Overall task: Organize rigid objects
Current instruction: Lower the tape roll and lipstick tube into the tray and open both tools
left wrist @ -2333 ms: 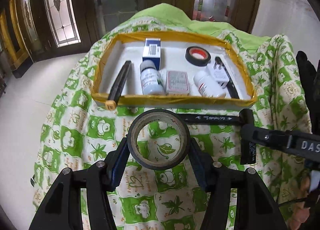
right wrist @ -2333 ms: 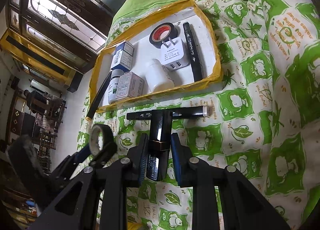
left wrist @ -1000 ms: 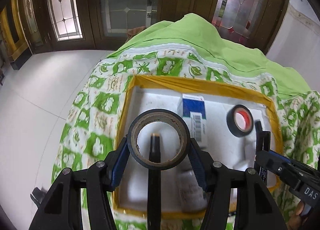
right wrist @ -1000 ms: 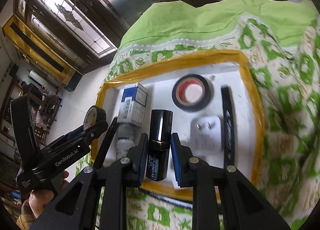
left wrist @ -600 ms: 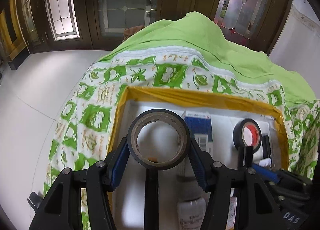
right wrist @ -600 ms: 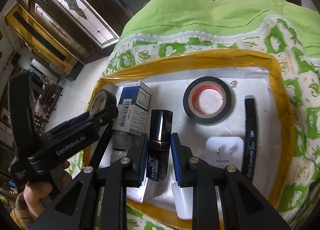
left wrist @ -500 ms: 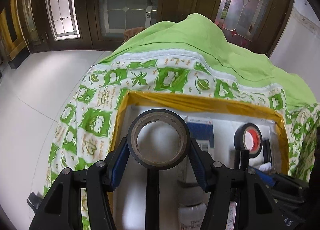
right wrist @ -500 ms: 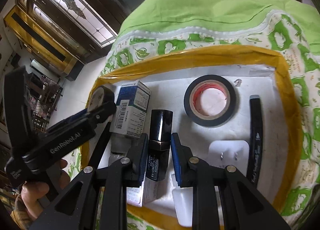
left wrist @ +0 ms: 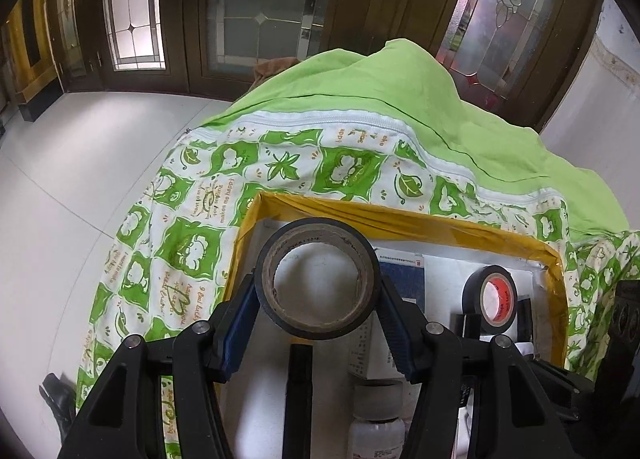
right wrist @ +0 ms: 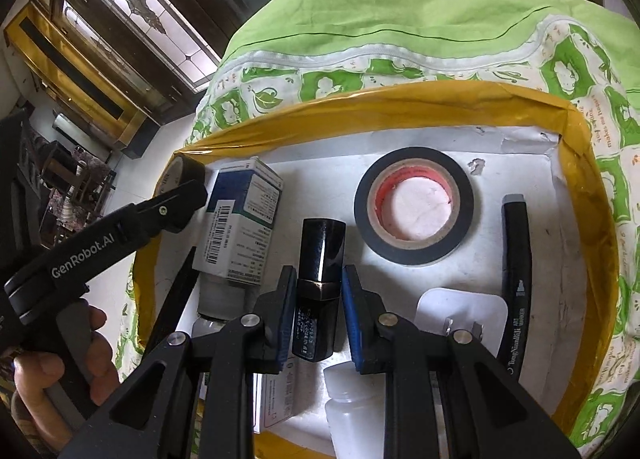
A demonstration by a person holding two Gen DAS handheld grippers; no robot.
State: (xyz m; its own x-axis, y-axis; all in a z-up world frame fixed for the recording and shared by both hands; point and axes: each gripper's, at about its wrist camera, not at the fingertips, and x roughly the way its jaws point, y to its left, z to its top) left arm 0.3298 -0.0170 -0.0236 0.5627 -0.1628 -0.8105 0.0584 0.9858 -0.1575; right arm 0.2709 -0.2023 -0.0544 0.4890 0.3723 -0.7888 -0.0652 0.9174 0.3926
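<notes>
My left gripper (left wrist: pixel 316 323) is shut on a black tape roll with a brown core (left wrist: pixel 316 279) and holds it over the far left corner of the yellow-rimmed white tray (left wrist: pixel 360 215). It also shows in the right wrist view (right wrist: pixel 176 175). My right gripper (right wrist: pixel 318 299) is shut on a glossy black tube (right wrist: pixel 318 287), held over the tray (right wrist: pixel 360 103) middle, just short of the red-cored black tape roll (right wrist: pixel 414 215).
In the tray lie a blue-and-white box (right wrist: pixel 240 219), a black marker (right wrist: pixel 516 279), a white plug adapter (right wrist: pixel 460 315), a white bottle (right wrist: pixel 356 407), a grey-capped bottle (left wrist: pixel 376 419) and a black pen (left wrist: pixel 298 399). The tray sits on a green-patterned cloth (left wrist: pixel 188 243).
Both grippers have moved forward from the cloth in front of the tray to above the tray, each still holding its object. The left one has gone toward the far left corner.
</notes>
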